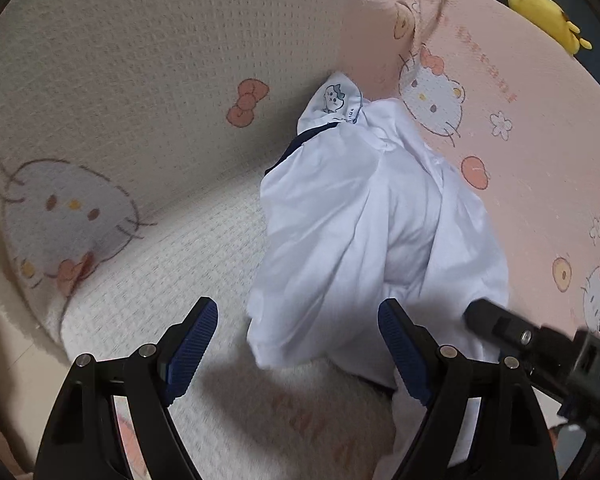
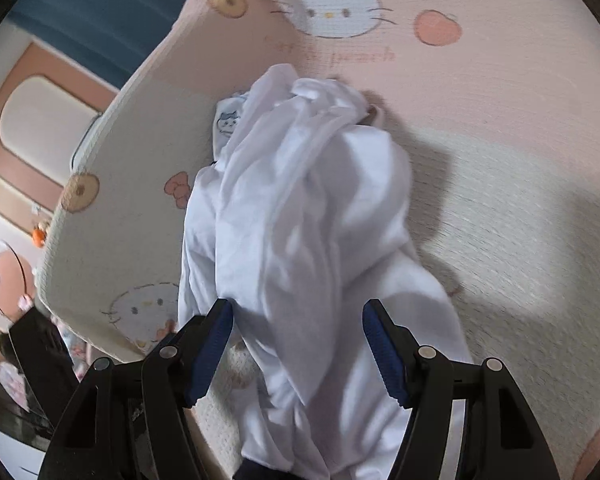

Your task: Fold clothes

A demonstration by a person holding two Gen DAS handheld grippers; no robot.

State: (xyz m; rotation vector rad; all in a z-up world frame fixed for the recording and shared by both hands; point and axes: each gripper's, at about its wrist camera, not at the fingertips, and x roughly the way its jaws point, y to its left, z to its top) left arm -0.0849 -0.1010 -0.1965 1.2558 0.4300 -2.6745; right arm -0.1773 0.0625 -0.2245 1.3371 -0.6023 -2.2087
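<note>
My left gripper fills the bottom of its own view, black arms ending in ribbed blue pads that stand wide apart. Nothing is pinched between them; the left pad hangs over bare covering, and the right one sits at the near edge of the cloth. My right gripper is also spread wide, and a fold of the garment runs up through the gap between its pads without either one pressing on it.

The biggest thing past my tools is the sofa cover, a waffle-textured throw, cream on one side and pink on the other, printed with cartoon cat faces, bows, apples and doughnuts. It drapes over the seat and up the curved backrest.

On it lies the white garment, crumpled into a long heap that reaches from my grippers towards the backrest. Its far end rests against the back where cream meets pink. Dark navy trim edges one side, and a small cartoon print shows on the part nearest the backrest.

In the left view, my other gripper's black body pokes in from the right, touching the heap's edge.

A yellow plush toy sits beyond the sofa's top edge.
</note>
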